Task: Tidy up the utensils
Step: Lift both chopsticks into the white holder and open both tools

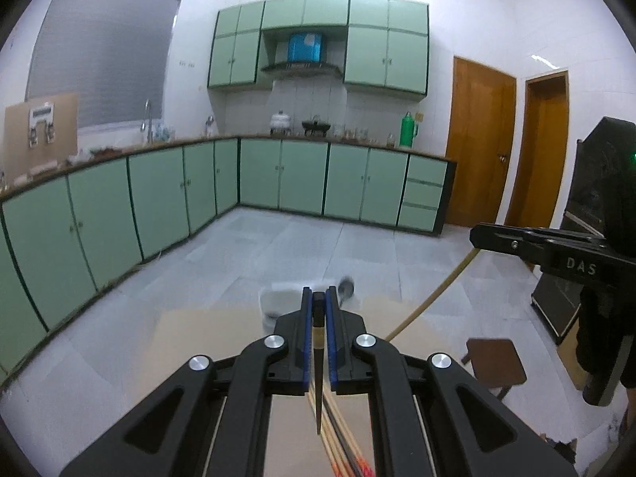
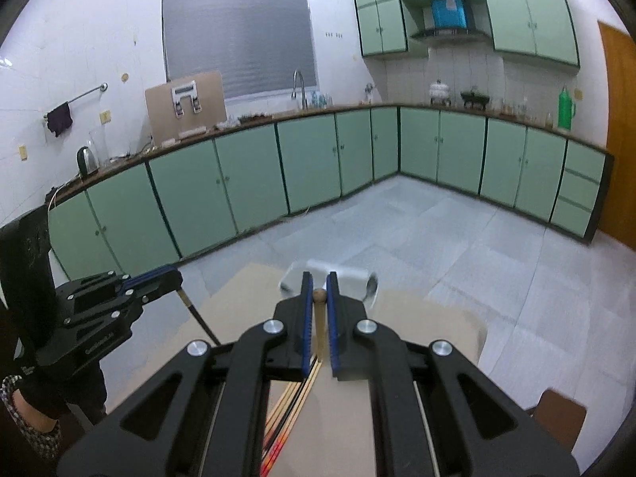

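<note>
Between each gripper's pinching jaws hangs one chopstick: dark chopstick (image 1: 318, 357) left, pale chopstick (image 2: 319, 326) right

Read "DAS" in pale raised letters on the black body of the right tool (image 1: 477, 236); found no other legible text.

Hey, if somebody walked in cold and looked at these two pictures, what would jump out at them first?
Each black two-finger gripper is clamped on one chopstick, held above a tan table: the left gripper holds a dark tapered chopstick, and the right gripper holds a pale wooden chopstick. More loose chopsticks lie on the table below, and pale green kitchen cabinets line the walls behind.
</note>
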A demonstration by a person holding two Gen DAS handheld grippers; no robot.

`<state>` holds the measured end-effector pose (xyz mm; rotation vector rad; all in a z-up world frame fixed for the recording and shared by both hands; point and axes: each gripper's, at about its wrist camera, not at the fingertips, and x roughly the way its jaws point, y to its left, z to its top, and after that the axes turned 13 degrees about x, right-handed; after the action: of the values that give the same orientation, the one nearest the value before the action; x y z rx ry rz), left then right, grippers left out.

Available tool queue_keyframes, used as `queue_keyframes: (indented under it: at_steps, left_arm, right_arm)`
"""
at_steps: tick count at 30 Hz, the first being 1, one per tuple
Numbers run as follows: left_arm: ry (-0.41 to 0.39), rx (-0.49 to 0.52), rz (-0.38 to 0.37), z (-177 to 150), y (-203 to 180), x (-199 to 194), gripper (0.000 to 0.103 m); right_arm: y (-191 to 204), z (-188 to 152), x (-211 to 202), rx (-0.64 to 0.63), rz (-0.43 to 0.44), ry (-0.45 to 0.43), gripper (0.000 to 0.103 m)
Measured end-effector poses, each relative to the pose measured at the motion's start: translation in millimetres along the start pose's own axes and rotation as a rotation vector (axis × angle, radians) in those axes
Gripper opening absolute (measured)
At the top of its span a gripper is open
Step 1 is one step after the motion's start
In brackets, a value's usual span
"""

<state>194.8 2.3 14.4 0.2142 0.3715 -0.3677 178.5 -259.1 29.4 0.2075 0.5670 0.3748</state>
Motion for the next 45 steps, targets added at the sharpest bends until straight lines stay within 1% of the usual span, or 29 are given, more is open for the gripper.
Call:
queue_keyframes:
  at_steps: [5,6,9,13,15,19,24,29,33,35,36,37,38,39,40,41,42,43,44,45]
  left_arm:
    - [-0.096,0.017,0.025,45.1,7.7,3.4,0.006]
    - [-0.128,0.016,0.033,57.8,10.7,5.1,0.006]
    - [-0.18,0.016,0.056,80.4,17.2,14.4,0.006]
    - [-0.214,0.024,0.085,96.3,21.1,38.2,0.006]
    - [-0.203,0.018,0.086,96.1,24.4,56.1,0.006]
    - [-0.161,0.026,0.111,80.3,27.3,92.4,0.006]
    - [-0.08,0.012,0.094,57.2,28.9,135.9,0.006]
    - [-0.001,0.015,0.079,35.8,30.6,159.2,0.006]
    - [0.047,0.002,0.075,21.3,32.3,167.6,0.007]
    - [0.06,-0.01,0.075,18.5,34.1,170.1,0.007]
    - [0.065,-0.014,0.076,16.7,35.4,168.8,0.01]
    - [0.066,-0.015,0.076,16.0,36.5,166.7,0.012]
    - [0.062,-0.016,0.076,16.2,37.6,163.7,0.017]
    - [0.052,-0.017,0.076,17.3,38.7,157.3,0.024]
    - [0.042,-0.017,0.078,19.1,39.9,151.6,0.027]
    - [0.032,-0.017,0.082,19.6,40.3,145.1,0.033]
    - [0.023,-0.019,0.089,19.8,40.8,138.3,0.037]
    - [0.019,-0.025,0.09,19.3,41.4,132.2,0.039]
    - [0.008,-0.041,0.088,17.9,42.2,122.3,0.044]
    - [0.004,-0.05,0.091,16.4,42.5,115.9,0.049]
  right_arm:
    - [-5.3,39.2,-1.8,-0.011,-0.011,-0.064,0.006]
    - [-7.0,46.4,0.3,-0.008,-0.009,-0.07,0.006]
    - [-13.6,60.9,8.8,-0.002,-0.017,-0.074,0.006]
    - [-25.9,70.3,30.3,0.012,-0.036,-0.067,0.006]
    - [-31.5,71.1,46.5,0.022,-0.045,-0.051,0.006]
    - [-37.8,64.1,78.4,0.018,-0.079,-0.019,0.006]
    - [-39.9,44.3,115.8,0.025,-0.091,0.046,0.006]
    - [-44.3,27.6,143.0,0.043,-0.085,0.101,0.006]
    - [-44.7,14.9,156.9,0.049,-0.093,0.137,0.006]
    - [-47.0,10.4,160.1,0.065,-0.093,0.146,0.009]
    - [-46.7,9.5,159.8,0.069,-0.095,0.147,0.013]
    - [-48.3,9.0,158.8,0.073,-0.1,0.148,0.024]
    - [-50.7,9.5,156.5,0.078,-0.105,0.142,0.031]
    - [-52.6,9.4,151.0,0.085,-0.113,0.124,0.04]
    - [-53.6,8.9,145.5,0.091,-0.117,0.11,0.042]
    - [-53.6,7.7,139.9,0.095,-0.12,0.098,0.043]
    - [-54.7,7.0,132.8,0.102,-0.121,0.085,0.047]
    - [-56.8,5.9,127.2,0.108,-0.123,0.074,0.051]
    - [-58.1,3.6,118.3,0.114,-0.128,0.06,0.053]
    - [-60.2,-0.5,109.4,0.116,-0.128,0.046,0.058]
